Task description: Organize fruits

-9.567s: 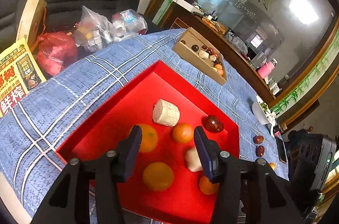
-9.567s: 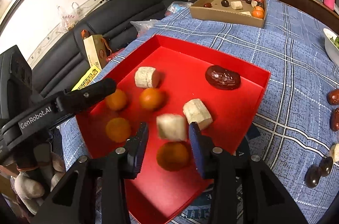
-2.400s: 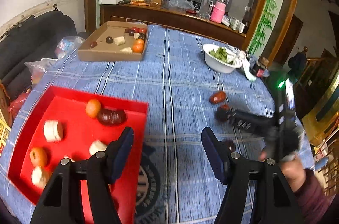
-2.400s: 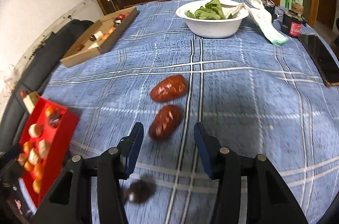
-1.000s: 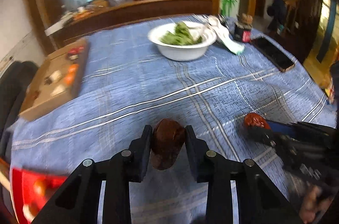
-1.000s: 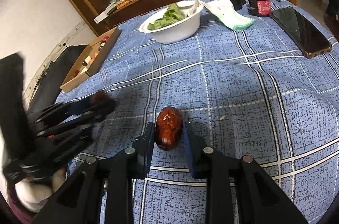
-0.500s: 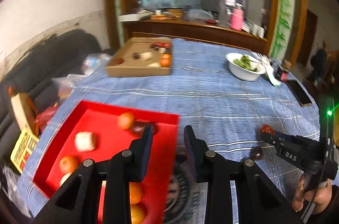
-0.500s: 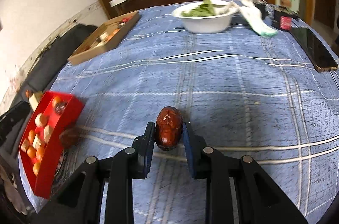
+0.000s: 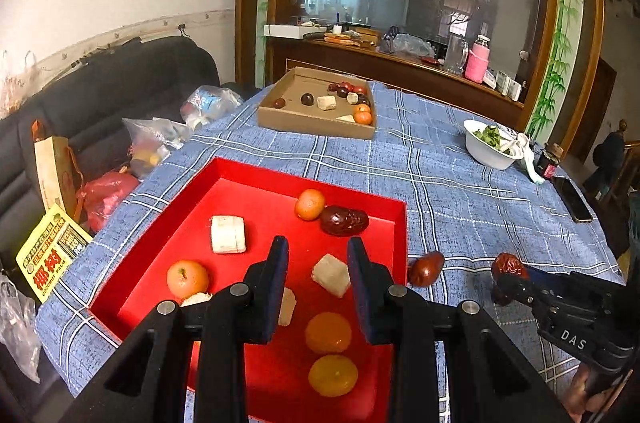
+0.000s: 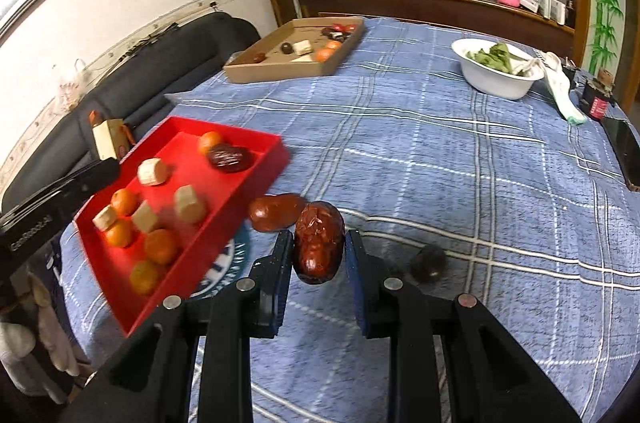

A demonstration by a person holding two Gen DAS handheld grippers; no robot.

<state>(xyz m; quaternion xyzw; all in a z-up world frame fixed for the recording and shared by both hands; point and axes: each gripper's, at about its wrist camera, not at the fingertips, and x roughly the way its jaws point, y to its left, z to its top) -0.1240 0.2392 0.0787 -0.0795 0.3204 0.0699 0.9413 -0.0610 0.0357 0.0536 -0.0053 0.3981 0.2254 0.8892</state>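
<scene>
A red tray (image 9: 256, 171) (image 10: 256, 183) on the blue checked cloth holds oranges, white chunks and a dark red date (image 9: 344, 220). My left gripper (image 9: 318, 265) hovers over the tray, jaws a little apart with nothing between them. My right gripper (image 10: 318, 255) is shut on a red date (image 10: 319, 247) (image 9: 509, 265), held above the cloth just right of the tray. Another red date (image 10: 276, 212) (image 9: 426, 268) lies on the cloth beside the tray's right wall. A dark round fruit (image 10: 429, 262) lies on the cloth to the right.
A cardboard box (image 9: 316, 121) (image 10: 280, 71) with more fruit sits at the far side. A white bowl of greens (image 9: 489, 145) (image 10: 498, 67), a small jar (image 10: 598, 101) and a phone (image 10: 628, 155) are at the right. Bags (image 9: 160, 139) and a sofa lie left of the table.
My left gripper has moved in over the red tray. My right gripper has carried its date closer to the tray, beside the date lying on the cloth.
</scene>
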